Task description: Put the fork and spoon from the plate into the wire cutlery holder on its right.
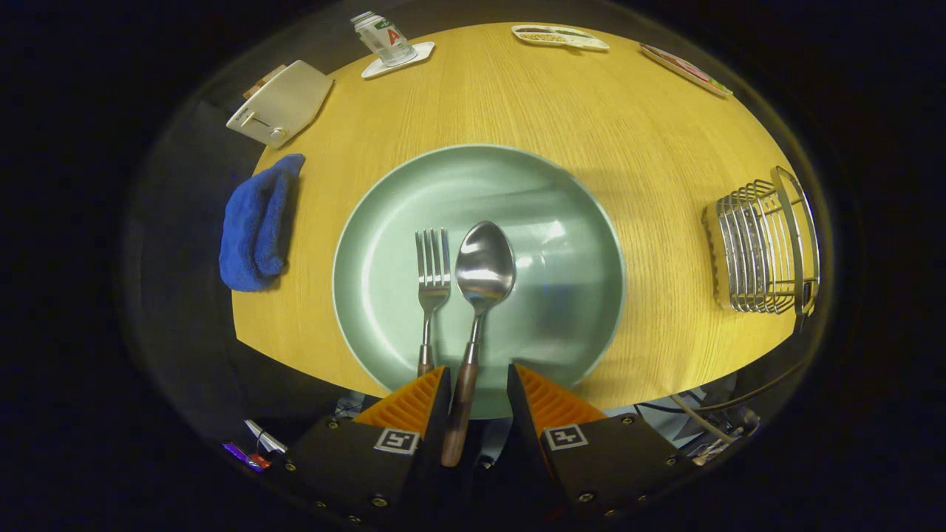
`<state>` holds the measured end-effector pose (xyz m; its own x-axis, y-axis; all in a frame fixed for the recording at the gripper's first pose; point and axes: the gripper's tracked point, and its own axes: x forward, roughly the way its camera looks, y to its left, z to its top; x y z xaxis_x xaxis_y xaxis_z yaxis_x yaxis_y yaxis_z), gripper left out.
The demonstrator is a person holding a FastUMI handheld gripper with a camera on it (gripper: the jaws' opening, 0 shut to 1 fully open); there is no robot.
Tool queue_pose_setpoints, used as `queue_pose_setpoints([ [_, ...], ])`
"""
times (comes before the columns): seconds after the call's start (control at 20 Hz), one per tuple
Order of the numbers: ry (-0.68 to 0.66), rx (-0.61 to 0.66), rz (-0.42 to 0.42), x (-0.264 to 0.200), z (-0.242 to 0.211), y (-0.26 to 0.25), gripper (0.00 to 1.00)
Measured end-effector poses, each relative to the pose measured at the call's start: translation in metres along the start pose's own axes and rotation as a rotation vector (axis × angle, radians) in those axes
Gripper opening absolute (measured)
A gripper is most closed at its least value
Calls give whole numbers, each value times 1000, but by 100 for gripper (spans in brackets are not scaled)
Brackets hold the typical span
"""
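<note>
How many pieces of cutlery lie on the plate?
2: the fork and, right of it, the spoon, whose handle runs between the open gripper fingers.

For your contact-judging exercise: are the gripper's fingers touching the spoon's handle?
Cannot tell. In the gripper view the spoon handle lies between the open fingers, hard against the left one, clear of the right; no plain gap or contact shows.

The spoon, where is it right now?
The spoon lies on the green plate, just right of the fork, its wooden handle running back between the open gripper fingers.
</note>
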<state>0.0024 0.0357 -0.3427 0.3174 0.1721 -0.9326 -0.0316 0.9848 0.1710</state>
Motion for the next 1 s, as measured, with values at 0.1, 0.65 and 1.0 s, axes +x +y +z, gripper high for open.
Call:
queue_pose_setpoints([
  [0.1,5,6,-23,2,2,-4,47],
  [0.65,-52,111,19,-13,10,-11,3],
  [1.0,-236,234,91,-52,35,-23,3],
])
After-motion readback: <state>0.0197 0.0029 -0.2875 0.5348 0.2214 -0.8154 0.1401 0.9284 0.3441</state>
